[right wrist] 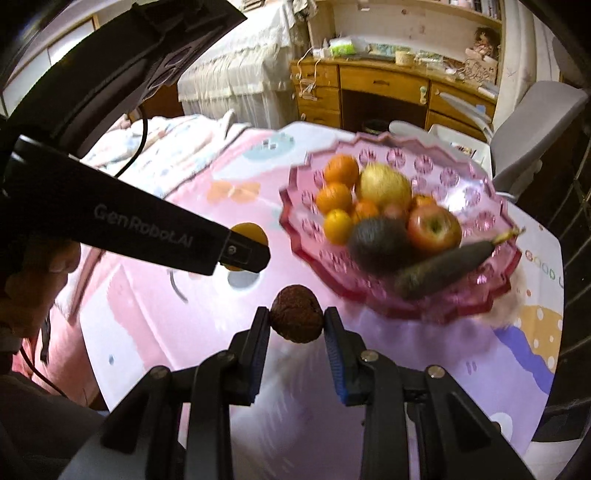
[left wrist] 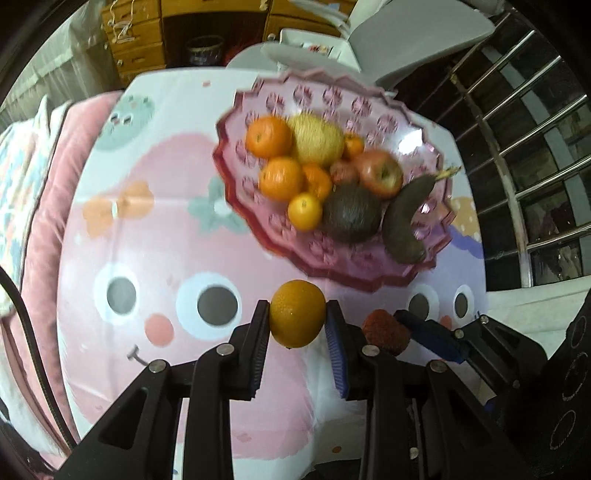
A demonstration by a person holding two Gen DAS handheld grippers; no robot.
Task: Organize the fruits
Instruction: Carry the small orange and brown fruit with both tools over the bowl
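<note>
My left gripper [left wrist: 297,318] is shut on an orange [left wrist: 297,314] and holds it above the table, just short of the pink glass bowl [left wrist: 369,107]. My right gripper [right wrist: 296,320] is shut on a rough brown-red fruit [right wrist: 296,314], also above the table near the bowl [right wrist: 476,206]. The bowl holds several oranges [left wrist: 269,136], a yellow round fruit [left wrist: 319,139], an apple [left wrist: 382,172], an avocado [left wrist: 352,212] and a dark banana [left wrist: 404,219]. The right gripper with its fruit [left wrist: 386,330] shows at the lower right of the left wrist view. The left gripper [right wrist: 245,246] shows at the left of the right wrist view.
The table [left wrist: 147,229] wears a pink cartoon-face cloth. A pink-covered bed [left wrist: 33,177] lies to its left. A grey chair [left wrist: 417,33] and wooden desk [right wrist: 388,88] stand behind it. A metal window grille [left wrist: 524,158] is to the right.
</note>
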